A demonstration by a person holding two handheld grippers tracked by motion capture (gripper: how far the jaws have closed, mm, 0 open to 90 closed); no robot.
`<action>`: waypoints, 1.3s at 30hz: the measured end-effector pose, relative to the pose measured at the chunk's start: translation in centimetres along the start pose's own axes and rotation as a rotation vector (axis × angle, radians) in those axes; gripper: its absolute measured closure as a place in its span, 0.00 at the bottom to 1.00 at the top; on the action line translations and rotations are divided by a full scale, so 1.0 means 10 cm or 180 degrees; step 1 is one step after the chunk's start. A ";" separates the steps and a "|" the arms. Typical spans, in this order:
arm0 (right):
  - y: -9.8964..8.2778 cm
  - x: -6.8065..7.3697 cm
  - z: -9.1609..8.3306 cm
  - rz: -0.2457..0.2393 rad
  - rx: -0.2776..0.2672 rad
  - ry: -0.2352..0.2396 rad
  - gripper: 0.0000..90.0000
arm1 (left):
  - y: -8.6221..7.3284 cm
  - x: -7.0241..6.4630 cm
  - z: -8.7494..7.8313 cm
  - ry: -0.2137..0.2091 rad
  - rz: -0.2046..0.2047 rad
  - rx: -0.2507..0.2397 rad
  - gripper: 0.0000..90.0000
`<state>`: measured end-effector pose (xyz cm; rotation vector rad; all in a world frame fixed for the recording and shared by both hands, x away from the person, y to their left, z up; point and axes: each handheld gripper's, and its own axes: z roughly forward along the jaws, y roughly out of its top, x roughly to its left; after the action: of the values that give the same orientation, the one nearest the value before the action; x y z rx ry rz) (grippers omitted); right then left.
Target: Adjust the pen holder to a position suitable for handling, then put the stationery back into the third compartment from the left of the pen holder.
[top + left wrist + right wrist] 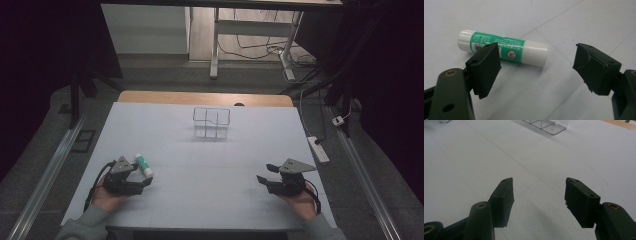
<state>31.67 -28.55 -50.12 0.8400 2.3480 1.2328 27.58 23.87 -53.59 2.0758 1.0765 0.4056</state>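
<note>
A green and white glue stick [143, 164] lies on its side on the white table near the front left. My left gripper [146, 182] rests just in front of it, held by a hand. In the left gripper view the glue stick [506, 47] lies beyond the wide-apart jaws of my left gripper [536, 67], untouched, with the left pad [486, 66] partly covering it. At the front right, my right gripper [266, 173] is low over the table. Its jaws stand apart in the right gripper view with only bare table between the tips of my right gripper [539, 193].
A clear plastic organizer with compartments [211, 122] stands at the back middle of the white table [210, 165]; its corner [549, 126] shows in the right gripper view. A power strip [318, 148] lies on the floor to the right. Metal rails run along both sides.
</note>
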 end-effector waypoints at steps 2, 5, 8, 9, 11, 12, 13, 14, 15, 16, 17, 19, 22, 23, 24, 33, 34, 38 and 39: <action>0.00 -0.01 0.00 0.0015 -0.0006 0.0027 0.43 | 0.00 0.00 0.00 0.0006 0.0004 0.0003 0.24; 0.00 -0.01 0.02 0.0015 -0.0009 0.0022 0.42 | 0.00 0.01 0.00 0.0004 0.0002 0.0002 0.24; 0.00 -0.01 0.03 0.0012 0.0030 0.0010 0.42 | 0.00 0.00 0.00 0.0012 0.0004 -0.0001 0.24; 0.00 -0.01 0.04 0.0010 0.0037 0.0015 0.42 | 0.00 0.00 -0.01 0.0015 0.0007 -0.0003 0.24; 0.00 -0.01 0.04 -0.0005 0.0046 0.0036 0.41 | 0.00 0.00 0.00 0.0015 0.0010 -0.0005 0.24; 0.00 -0.01 0.04 -0.0012 0.0054 0.0048 0.41 | 0.00 0.00 0.00 0.0014 0.0012 -0.0002 0.24; -0.01 -0.01 0.04 -0.0013 0.0043 0.0041 0.41 | 0.00 0.00 0.00 0.0018 0.0016 0.0001 0.24; 0.00 -0.01 0.04 -0.0028 0.0064 0.0031 0.41 | 0.00 0.00 0.00 0.0019 0.0023 0.0002 0.24; -0.01 0.00 0.05 -0.0021 0.0054 0.0033 0.41 | 0.00 0.00 -0.01 0.0023 0.0024 -0.0002 0.24; -0.01 0.00 0.05 -0.0020 0.0073 0.0029 0.41 | 0.00 0.00 -0.01 0.0023 0.0024 -0.0012 0.24; -0.01 0.00 0.05 -0.0021 0.0081 0.0030 0.41 | 0.00 -0.01 -0.02 0.0022 0.0031 -0.0019 0.24; -0.01 0.00 0.05 -0.0032 0.0100 0.0040 0.41 | 0.00 -0.01 -0.03 0.0020 0.0046 -0.0031 0.24; 0.00 0.00 0.05 -0.0060 0.0108 0.0017 0.41 | 0.01 0.01 -0.03 0.0017 0.0062 -0.0046 0.23; 0.00 0.00 0.05 -0.0065 0.0117 0.0007 0.41 | 0.02 0.01 -0.03 0.0030 0.0078 -0.0047 0.23; 0.00 0.00 0.05 -0.0061 0.0115 0.0029 0.41 | 0.03 0.02 -0.03 0.0046 0.0095 -0.0045 0.23; -0.01 0.01 0.04 -0.0077 0.0144 0.0017 0.41 | 0.19 0.05 -0.13 -0.0068 0.0502 0.0002 0.25; -0.01 0.01 0.05 -0.0077 0.0145 0.0017 0.41 | 0.21 0.07 -0.14 -0.0060 0.0580 0.0013 0.25; -0.01 0.01 0.05 -0.0058 0.0144 0.0016 0.40 | 0.32 0.18 -0.23 -0.0090 0.0792 0.0054 0.25; -0.01 0.01 0.06 -0.0065 0.0157 0.0003 0.40 | 0.36 0.21 -0.25 -0.0122 0.0818 0.0049 0.25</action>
<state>31.89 -28.23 -50.54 0.8290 2.3907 1.1720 29.42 25.45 -49.37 2.2343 0.7945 0.4823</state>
